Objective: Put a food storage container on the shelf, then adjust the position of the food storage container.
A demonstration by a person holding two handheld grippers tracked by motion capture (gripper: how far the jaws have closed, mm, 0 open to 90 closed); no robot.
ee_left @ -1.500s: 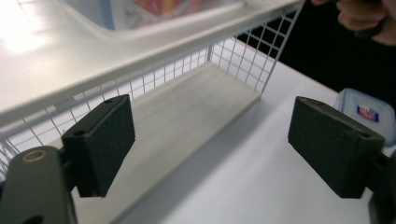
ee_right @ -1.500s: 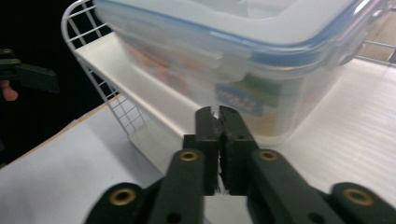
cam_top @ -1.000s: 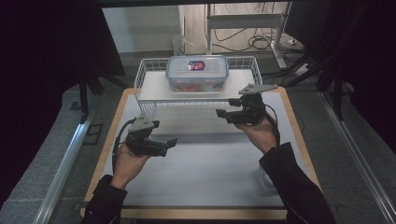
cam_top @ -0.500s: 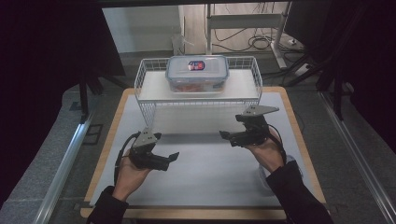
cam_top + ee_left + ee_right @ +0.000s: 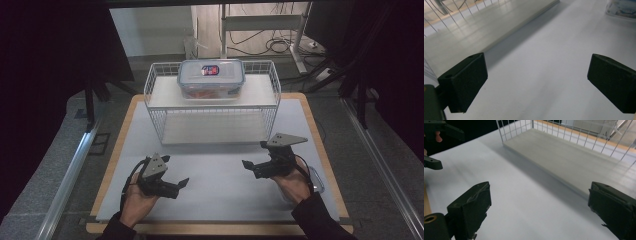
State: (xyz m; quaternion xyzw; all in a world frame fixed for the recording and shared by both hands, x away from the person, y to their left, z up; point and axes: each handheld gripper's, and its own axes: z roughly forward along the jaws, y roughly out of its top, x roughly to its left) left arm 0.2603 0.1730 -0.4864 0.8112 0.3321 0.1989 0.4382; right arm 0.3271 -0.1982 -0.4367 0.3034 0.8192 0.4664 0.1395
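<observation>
White matting covered the table, with dark surroundings behind it. On the upper shelf of the wire rack a lidded clear container was seen, closed and standing well beyond both claws, ahead of them and higher. By this layout the placing was judged as done, with only the withdrawal of the hands left. The left claw was held wide open with nothing between its jaws. The right claw was also empty, and its jaws had just been opening. Compared with the earlier frame, both claws were found lower and nearer to the person, farther from the rack.
</observation>
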